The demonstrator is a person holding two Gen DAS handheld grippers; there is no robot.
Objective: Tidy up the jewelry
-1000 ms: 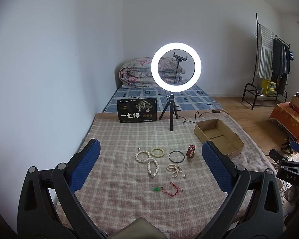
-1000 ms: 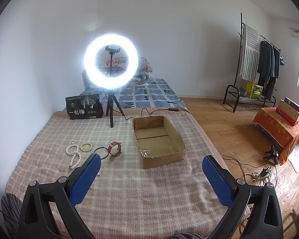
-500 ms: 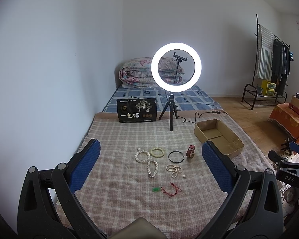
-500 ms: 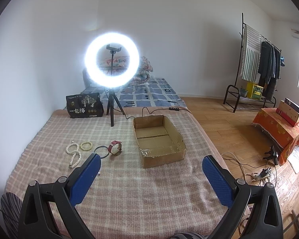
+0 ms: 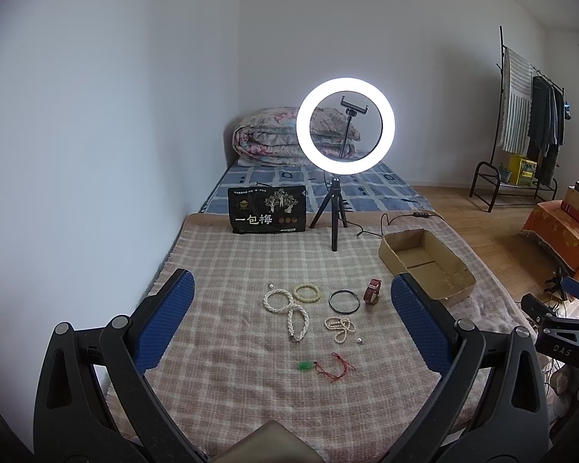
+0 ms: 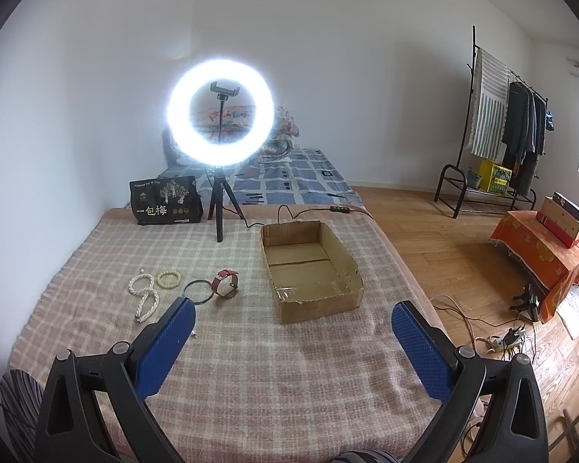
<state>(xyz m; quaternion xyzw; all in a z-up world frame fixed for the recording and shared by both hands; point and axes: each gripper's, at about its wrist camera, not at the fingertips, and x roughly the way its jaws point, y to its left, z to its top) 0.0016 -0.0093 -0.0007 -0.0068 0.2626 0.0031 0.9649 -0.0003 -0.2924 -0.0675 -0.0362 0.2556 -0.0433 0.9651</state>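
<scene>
Blanket [image 5: 220,270]: jewelry [image 5: 308,310] beyond fingers [image 5: 162,320].

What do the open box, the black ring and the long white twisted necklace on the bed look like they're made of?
The open box looks like plain brown corrugated cardboard, matte, with torn edges and shiny clear tape inside. The black ring is a thin, smooth, dark hoop, perhaps plastic, metal or stone; too small to tell. The white twisted necklace appears to be strands of small pearl-like beads, real or imitation unclear.

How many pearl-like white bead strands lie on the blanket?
2: a long looped strand left of the black ring, and a smaller bunched strand just in front of that ring. None seems hidden.
</scene>
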